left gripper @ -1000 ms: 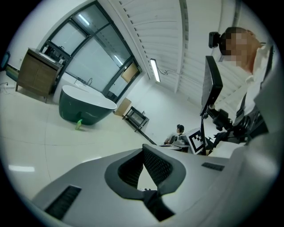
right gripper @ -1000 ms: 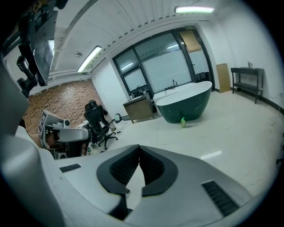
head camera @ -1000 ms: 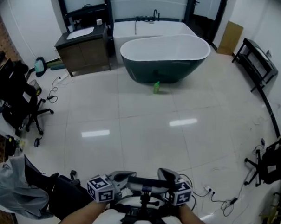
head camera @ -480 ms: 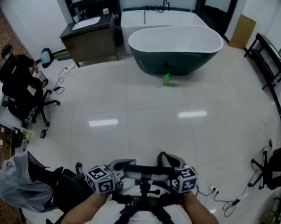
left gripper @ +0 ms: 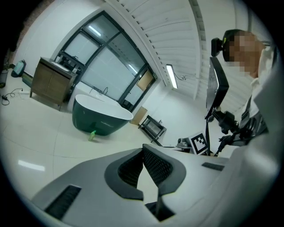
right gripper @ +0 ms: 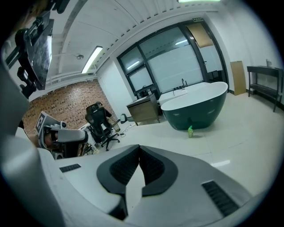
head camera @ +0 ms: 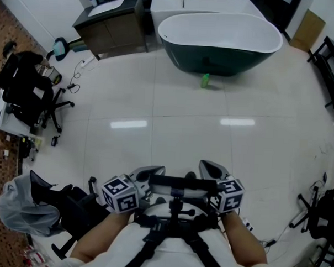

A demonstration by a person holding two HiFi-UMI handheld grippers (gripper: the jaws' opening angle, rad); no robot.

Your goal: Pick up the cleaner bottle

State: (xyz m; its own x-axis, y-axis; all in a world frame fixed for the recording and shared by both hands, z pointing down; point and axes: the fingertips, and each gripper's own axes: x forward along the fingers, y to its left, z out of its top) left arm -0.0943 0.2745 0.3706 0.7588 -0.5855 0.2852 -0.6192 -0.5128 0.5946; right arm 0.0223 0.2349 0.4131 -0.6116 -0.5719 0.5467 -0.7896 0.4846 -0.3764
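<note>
The cleaner bottle (head camera: 205,81) is small and green and stands upright on the white tile floor against the near side of the dark green bathtub (head camera: 221,35). It is far ahead of both grippers. My left gripper (head camera: 153,171) and right gripper (head camera: 208,167) are held side by side close to the person's chest, both shut with nothing between the pads. The left gripper view shows the bottle (left gripper: 92,135) small beyond the shut left gripper (left gripper: 143,150). In the right gripper view the bottle (right gripper: 190,131) stands beyond the shut right gripper (right gripper: 139,150).
A wooden vanity cabinet (head camera: 114,23) stands left of the tub. An office chair (head camera: 30,96) and floor cables (head camera: 75,82) lie at the left. A black rack (head camera: 330,65) lines the right wall. A grey bag (head camera: 25,212) and another chair (head camera: 318,214) flank the person.
The person has walked forward toward the tub, so tub and bottle sit nearer and higher in the head view. Both grippers stay shut and side by side.
</note>
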